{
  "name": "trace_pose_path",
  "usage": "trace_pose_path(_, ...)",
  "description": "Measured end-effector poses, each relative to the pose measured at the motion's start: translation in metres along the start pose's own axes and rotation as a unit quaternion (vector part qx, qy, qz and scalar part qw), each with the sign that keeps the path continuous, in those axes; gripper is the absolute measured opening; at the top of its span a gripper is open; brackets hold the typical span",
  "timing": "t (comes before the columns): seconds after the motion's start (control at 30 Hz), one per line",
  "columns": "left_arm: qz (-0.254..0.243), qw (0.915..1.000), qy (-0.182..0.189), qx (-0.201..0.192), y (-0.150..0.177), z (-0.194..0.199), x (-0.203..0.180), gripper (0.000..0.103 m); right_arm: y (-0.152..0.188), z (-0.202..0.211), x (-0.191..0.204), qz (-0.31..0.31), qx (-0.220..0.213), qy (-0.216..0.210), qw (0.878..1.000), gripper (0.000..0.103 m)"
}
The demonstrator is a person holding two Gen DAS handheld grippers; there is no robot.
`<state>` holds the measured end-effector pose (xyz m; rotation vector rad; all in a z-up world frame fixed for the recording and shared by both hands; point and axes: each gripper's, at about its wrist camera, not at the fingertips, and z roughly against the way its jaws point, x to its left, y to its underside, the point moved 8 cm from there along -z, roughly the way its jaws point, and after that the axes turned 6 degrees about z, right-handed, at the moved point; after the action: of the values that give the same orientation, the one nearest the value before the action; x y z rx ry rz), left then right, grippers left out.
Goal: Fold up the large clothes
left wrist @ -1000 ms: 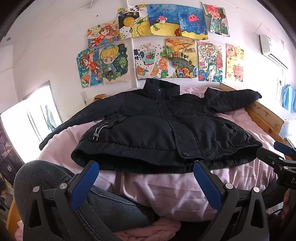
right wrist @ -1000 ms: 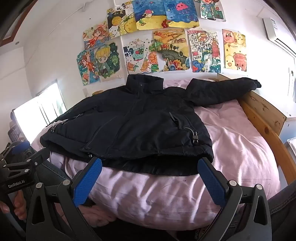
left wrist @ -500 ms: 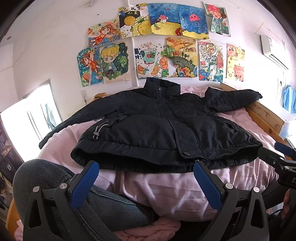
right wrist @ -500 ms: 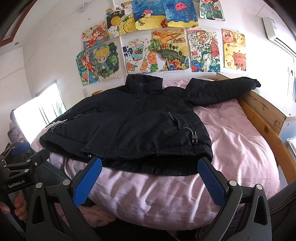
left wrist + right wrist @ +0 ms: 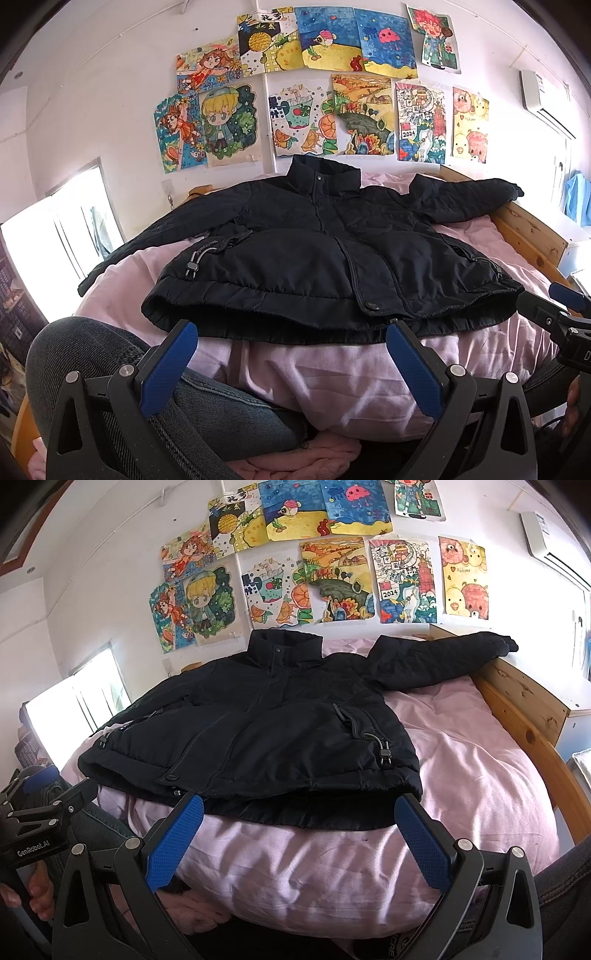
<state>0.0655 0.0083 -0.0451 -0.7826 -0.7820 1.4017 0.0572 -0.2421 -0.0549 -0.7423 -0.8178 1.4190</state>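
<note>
A large black padded jacket [image 5: 314, 251] [image 5: 258, 731] lies face up and spread out on a bed with a pink sheet [image 5: 332, 376] [image 5: 480, 775]. Its collar points at the far wall and both sleeves stretch out sideways. My left gripper [image 5: 291, 332] is open just short of the jacket's near hem, holding nothing. My right gripper [image 5: 299, 808] is open too, close to the hem's right half, with its blue pads [image 5: 421, 845] empty. Each gripper shows at the edge of the other's view.
A wooden bed frame [image 5: 524, 716] runs along the right side. Children's drawings [image 5: 332, 92] cover the far wall. A bright window [image 5: 55, 236] is at left. The person's knee in jeans [image 5: 110, 369] sits below the left gripper, and a wall air conditioner [image 5: 546, 99] hangs upper right.
Both grippers have crept slightly towards the jacket's hem. The jacket has not moved and both stay open.
</note>
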Motion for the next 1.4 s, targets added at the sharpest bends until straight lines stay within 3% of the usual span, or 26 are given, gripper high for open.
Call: trace_pose_path(1.4,0.002,1.0,0.0,0.0,-0.0007,-0.0023,-0.0014,0.103,0.0001,0.0012,0.0027,-0.003,-0.001,0.0,1.0,0.102)
